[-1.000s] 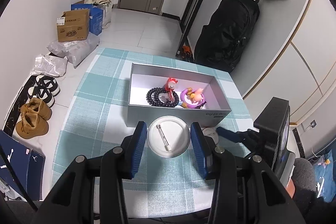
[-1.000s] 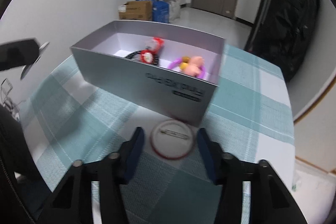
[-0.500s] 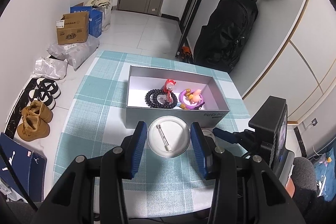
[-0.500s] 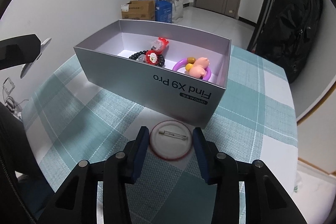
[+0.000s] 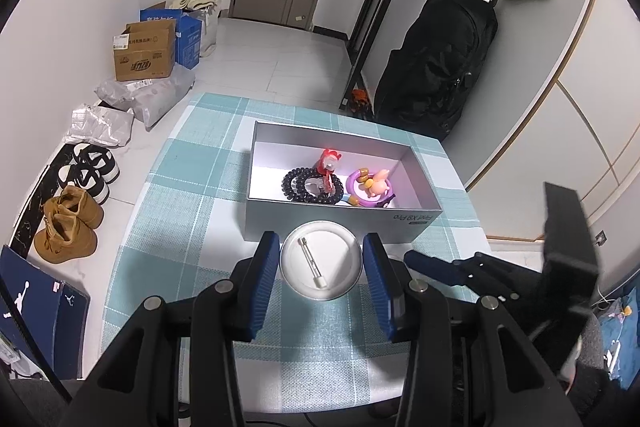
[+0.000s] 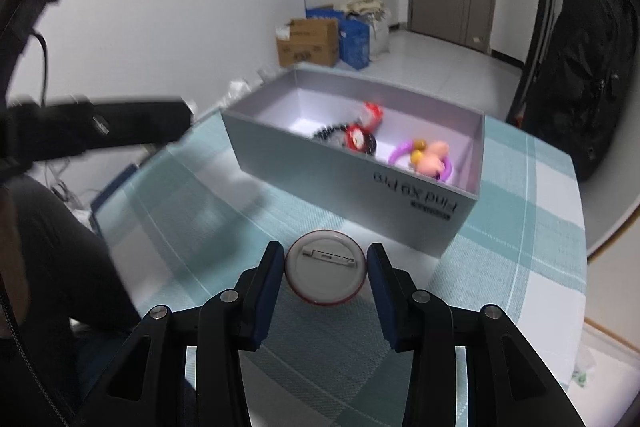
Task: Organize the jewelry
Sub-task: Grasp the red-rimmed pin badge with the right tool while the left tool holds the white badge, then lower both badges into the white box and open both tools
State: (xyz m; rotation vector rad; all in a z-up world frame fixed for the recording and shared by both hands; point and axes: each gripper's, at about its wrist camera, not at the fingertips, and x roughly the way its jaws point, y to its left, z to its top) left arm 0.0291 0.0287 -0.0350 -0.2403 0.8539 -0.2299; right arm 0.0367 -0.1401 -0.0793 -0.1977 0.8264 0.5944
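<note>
Two pin badges gripped back-up, one per gripper, grey box just ahead

Left wrist view: left gripper point(image 5: 322, 261) partly closed, blue pads against the rim of a white pin badge point(image 5: 321, 259), clasp side up; it looks carried above the checked tablecloth point(image 5: 176, 223), short of the grey box point(image 5: 340, 223). Box already holds a dark bead bracelet point(image 5: 311, 185) and a purple ring toy point(image 5: 370, 187), so likely the drop spot. Right wrist view, blurred: right gripper point(image 6: 325, 273) likewise part-closed on a red-rimmed badge point(image 6: 325, 271), edge grip keeping the pin clear; box just beyond.
</note>
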